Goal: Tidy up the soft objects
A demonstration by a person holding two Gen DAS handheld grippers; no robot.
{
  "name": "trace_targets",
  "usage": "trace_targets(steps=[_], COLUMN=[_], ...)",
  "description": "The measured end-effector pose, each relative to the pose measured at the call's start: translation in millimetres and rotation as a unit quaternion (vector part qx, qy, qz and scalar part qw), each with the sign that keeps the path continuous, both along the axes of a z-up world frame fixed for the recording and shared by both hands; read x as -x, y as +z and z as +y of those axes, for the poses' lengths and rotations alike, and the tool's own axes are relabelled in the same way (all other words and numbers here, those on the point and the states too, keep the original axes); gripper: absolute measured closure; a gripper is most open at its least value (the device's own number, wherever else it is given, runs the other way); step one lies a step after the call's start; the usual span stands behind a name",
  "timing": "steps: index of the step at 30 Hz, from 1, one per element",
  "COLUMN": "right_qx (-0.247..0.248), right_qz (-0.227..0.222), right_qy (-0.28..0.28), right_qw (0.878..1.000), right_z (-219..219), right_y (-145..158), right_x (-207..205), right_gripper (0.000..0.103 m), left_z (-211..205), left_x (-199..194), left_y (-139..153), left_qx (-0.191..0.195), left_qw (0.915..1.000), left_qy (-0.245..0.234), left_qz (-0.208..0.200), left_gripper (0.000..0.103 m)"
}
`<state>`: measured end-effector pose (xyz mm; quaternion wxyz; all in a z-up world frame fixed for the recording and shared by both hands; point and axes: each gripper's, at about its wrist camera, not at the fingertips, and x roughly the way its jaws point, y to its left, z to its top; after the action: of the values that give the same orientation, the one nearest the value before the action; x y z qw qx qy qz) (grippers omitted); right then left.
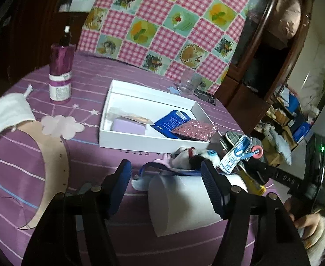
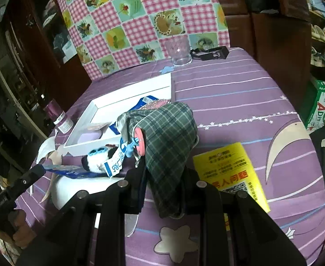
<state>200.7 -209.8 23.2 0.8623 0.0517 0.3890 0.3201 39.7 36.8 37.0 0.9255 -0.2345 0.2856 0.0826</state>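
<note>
Left wrist view: left hand-held gripper (image 1: 165,173) spread, blue pads apart, nothing pinched. A white roll (image 1: 180,201) lies on the counter (image 1: 91,84) just beyond and between the pads, w/ a blue strap (image 1: 162,169) across its far edge. Beyond it, a black-and-white plush toy (image 1: 195,155) rests against the near wall of the white box (image 1: 140,143). Box holds a lilac block (image 1: 128,126), blue packet (image 1: 171,123) and pink spotted pouch (image 1: 194,130). White cloth (image 1: 7,113) at far left edge; purple bottle (image 1: 60,73) left of box; clear glass (image 1: 188,84) at far side.

Right wrist view: right hand-held gripper (image 2: 164,177) pinching a grey plaid fabric item (image 2: 169,137), raised above the counter just right of the box's near corner. Pink disc (image 2: 139,141) and a blue-white tag (image 2: 116,161) sit at its left side. Yellow leaflet (image 2: 229,168) lies flat, near right. Plush toy sits left of the plaid item.
</note>
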Motion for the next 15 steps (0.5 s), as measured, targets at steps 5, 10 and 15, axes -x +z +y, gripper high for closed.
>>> trace_targets(steps=[5, 10, 15], right_qx=[-0.005, -0.004, 0.001], right_qz=[0.005, 0.005, 0.011], right_qy=[-0.006, -0.005, -0.003], right_qw=[1.000, 1.000, 1.000], right_z=[-3, -2, -1], right_y=[0, 1, -3], right_x=[-1, -1, -2], right_gripper=[0.077, 0.077, 0.077], left_z=[10, 27, 37], left_x=[-22, -38, -52], left_y=[-2, -11, -24], left_qx=[0.045, 0.114, 0.176], left_qw=[0.9969, 0.9856, 0.9739], left_qy=[0.025, 0.044, 0.040], left_qz=[0.060, 0.117, 0.137], left_gripper=[0.038, 0.066, 0.071])
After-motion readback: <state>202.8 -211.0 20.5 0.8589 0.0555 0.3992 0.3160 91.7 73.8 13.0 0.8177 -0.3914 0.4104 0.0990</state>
